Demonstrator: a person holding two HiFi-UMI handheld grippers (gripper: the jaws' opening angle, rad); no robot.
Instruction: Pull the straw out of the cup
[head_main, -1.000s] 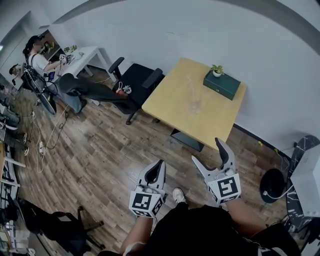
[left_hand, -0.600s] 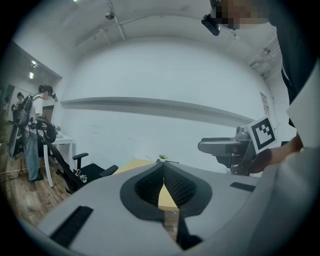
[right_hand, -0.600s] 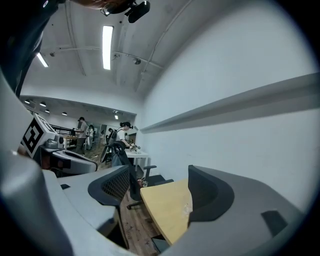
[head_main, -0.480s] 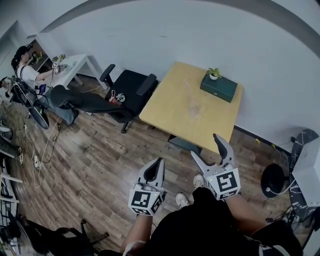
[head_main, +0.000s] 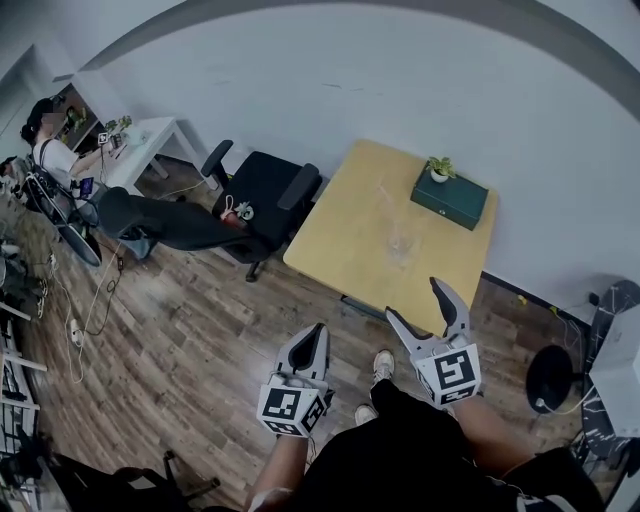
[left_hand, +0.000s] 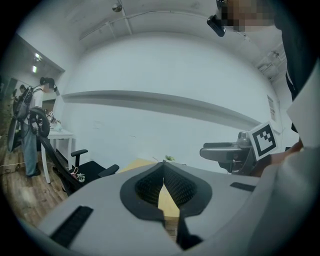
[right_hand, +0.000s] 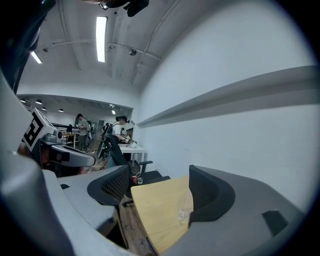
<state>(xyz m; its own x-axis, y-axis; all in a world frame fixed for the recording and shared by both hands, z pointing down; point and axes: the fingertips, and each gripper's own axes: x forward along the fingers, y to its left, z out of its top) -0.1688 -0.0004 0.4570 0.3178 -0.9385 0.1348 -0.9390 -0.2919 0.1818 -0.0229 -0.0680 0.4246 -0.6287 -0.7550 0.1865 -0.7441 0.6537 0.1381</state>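
A clear cup (head_main: 401, 243) with a thin pale straw (right_hand: 189, 199) stands near the middle of the light wooden table (head_main: 360, 215). In the right gripper view the cup (right_hand: 183, 215) shows between the jaws, far ahead. My right gripper (head_main: 420, 306) is open and empty, held in the air short of the table's near edge. My left gripper (head_main: 313, 343) hangs lower and to the left over the floor, its jaws shut to a thin slit with nothing in them. The table (left_hand: 168, 204) shows through that slit in the left gripper view.
A dark green box (head_main: 453, 198) with a small potted plant (head_main: 438, 167) sits at the table's far right corner by the wall. A black office chair (head_main: 262, 196) stands left of the table. A person (head_main: 60, 150) sits at a white desk far left. The floor is wood plank.
The person holding the grippers has stepped, and the head view has shifted a little. Both grippers keep their pose, the left shut and the right open.
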